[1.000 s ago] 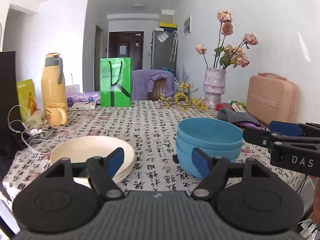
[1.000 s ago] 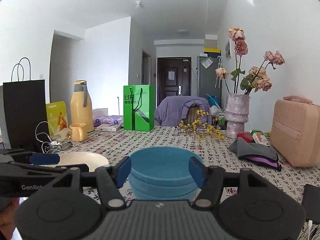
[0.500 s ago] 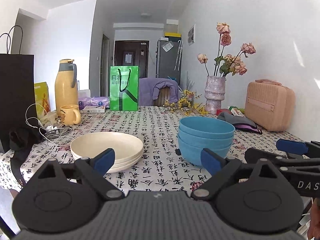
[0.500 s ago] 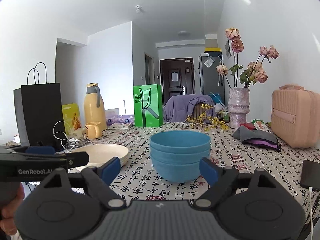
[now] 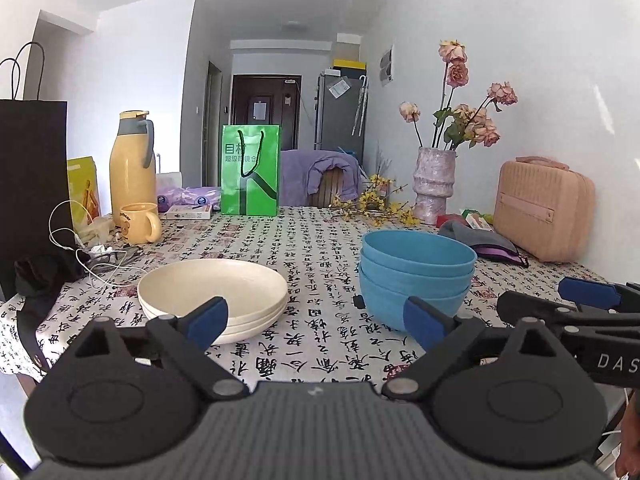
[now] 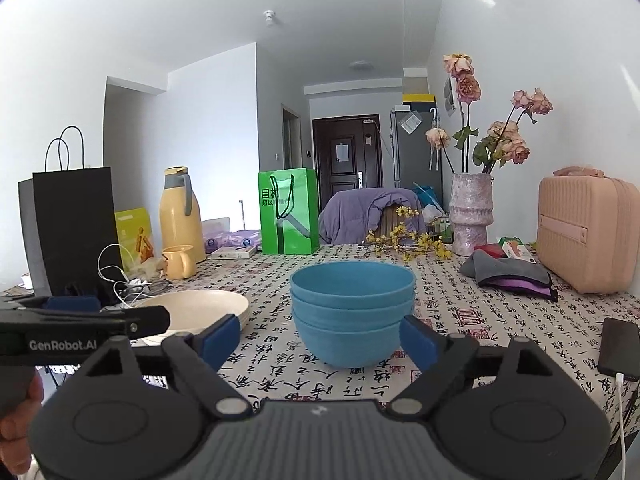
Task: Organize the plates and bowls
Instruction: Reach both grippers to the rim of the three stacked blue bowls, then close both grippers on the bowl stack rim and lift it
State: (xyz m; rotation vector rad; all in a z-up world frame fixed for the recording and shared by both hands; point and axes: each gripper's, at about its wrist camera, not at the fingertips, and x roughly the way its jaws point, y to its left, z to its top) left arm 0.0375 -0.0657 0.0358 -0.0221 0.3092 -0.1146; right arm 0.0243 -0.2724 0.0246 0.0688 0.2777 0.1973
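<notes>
A stack of three blue bowls [image 5: 416, 270] stands on the patterned tablecloth; in the right wrist view it [image 6: 352, 312] is dead ahead. A stack of cream plates [image 5: 214, 294] lies to its left and shows in the right wrist view [image 6: 200, 310]. My left gripper [image 5: 316, 322] is open and empty, held back over the table's near edge between the two stacks. My right gripper [image 6: 320, 340] is open and empty, just short of the bowls. Each gripper shows side-on in the other's view.
At the back stand a yellow thermos [image 5: 132, 168], a yellow mug [image 5: 138, 222], a green bag [image 5: 250, 176] and a vase of roses [image 5: 434, 186]. A black bag [image 5: 32, 184] and cables lie left; a pink case [image 5: 540, 212] and a phone [image 6: 618, 350] right.
Both grippers have drawn back from the stacks and risen a little, so bowls and plates look smaller and farther. Both stay open. The stacks have not moved.
</notes>
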